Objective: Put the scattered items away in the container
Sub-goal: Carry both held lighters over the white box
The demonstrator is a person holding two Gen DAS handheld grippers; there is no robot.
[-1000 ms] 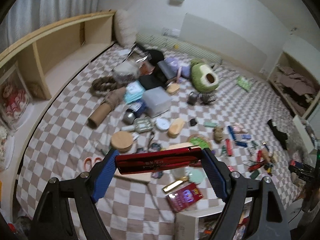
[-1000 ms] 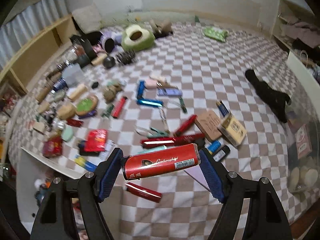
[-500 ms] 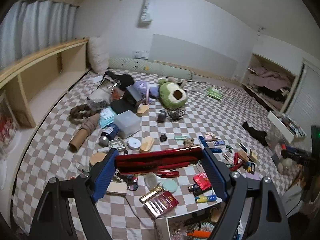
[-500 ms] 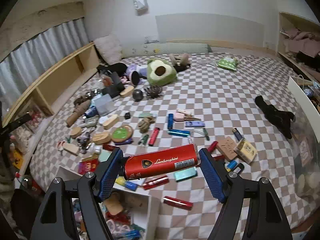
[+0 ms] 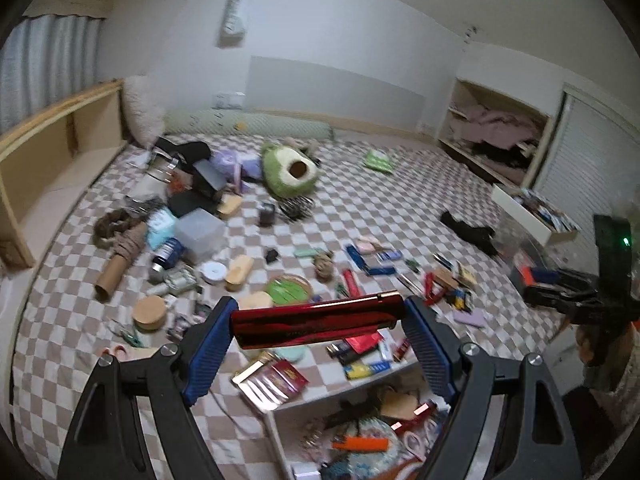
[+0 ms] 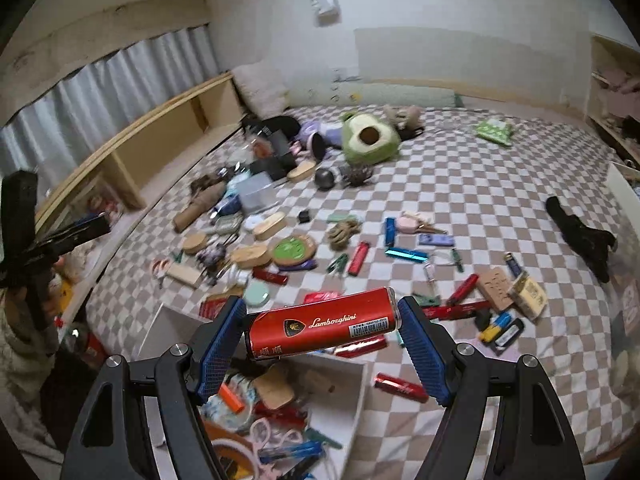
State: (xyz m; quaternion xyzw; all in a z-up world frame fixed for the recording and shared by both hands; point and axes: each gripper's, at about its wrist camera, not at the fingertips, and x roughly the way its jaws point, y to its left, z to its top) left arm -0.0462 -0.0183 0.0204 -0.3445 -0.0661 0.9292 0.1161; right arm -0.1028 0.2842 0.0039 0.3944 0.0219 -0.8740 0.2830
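Both claws loaded, carried above the bin.
Left gripper (image 5: 318,322) clamps a red case (image 5: 316,322) endwise; right gripper (image 6: 322,330) clamps a red tin (image 6: 322,328), level for dropping into the bin (image 6: 358,396).

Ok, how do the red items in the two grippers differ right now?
The left gripper holds a slim, glossy dark-red box; the right gripper holds a rounder red case with white lettering and a barcode. The box looks longer and thinner. Both are clamped end to end over the white container.
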